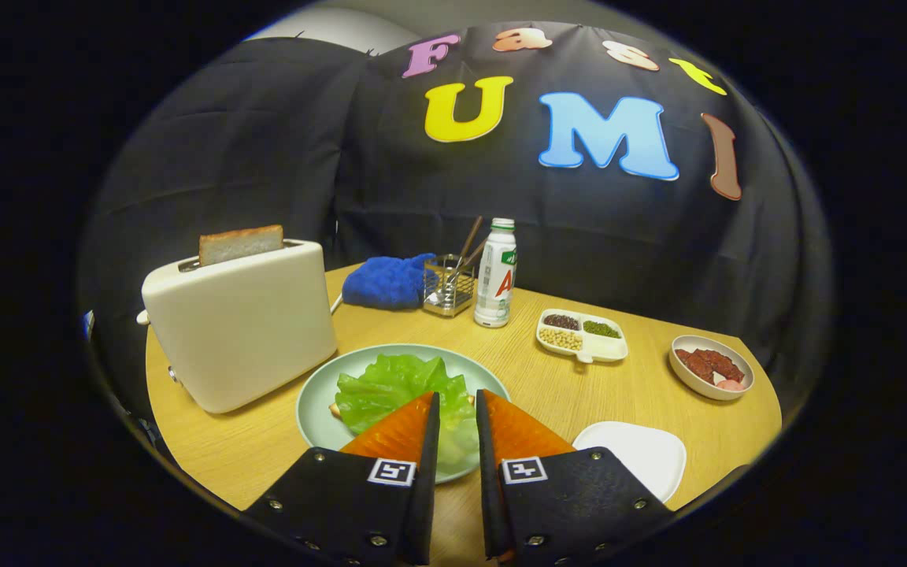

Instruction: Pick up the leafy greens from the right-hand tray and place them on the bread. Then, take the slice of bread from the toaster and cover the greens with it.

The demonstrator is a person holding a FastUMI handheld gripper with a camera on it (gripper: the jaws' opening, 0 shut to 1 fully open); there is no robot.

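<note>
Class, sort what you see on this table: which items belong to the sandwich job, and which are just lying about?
Part of the job:
leafy greens lying on the green plate
bread slice standing in the toaster
white tray
tongs, slightly open over the greens

Lying about:
blue cloth
utensil holder
bottle
divided dish
bowl

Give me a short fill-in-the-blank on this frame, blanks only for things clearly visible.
1. The greens lie on the ____.
2. A bread slice stands in the ____.
3. The gripper fingers are slightly apart and hold ____.
4. Beside the wire holder lies a blue ____.

Missing words: plate; toaster; nothing; cloth
</note>
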